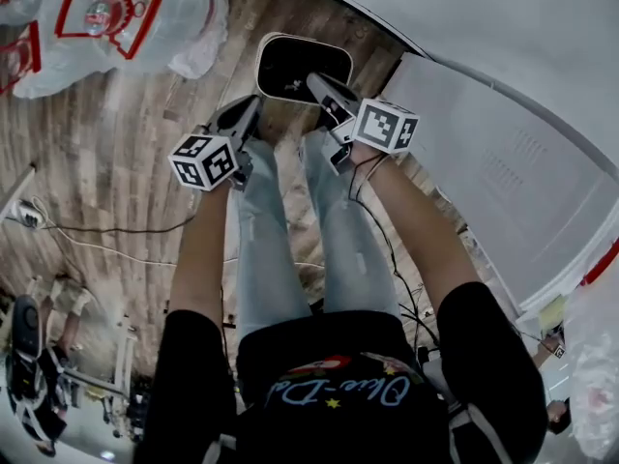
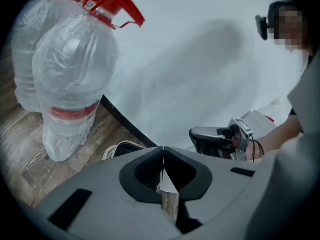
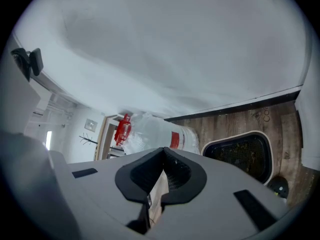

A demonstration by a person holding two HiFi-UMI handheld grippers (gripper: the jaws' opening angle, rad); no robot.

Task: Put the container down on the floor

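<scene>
One container (image 1: 305, 66), flat, long axis crosswise

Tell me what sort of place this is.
Probably a plain indoor room, perhaps used for storage: brown wood-plank floor, plain white wall with a dark baseboard, and large clear plastic water bottles with red handles standing beside it.

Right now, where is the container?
In the head view the container lies on the floor at top centre, just past the left hand-held gripper and right hand-held gripper, with water bottles to its left and the wall to its right.
</scene>
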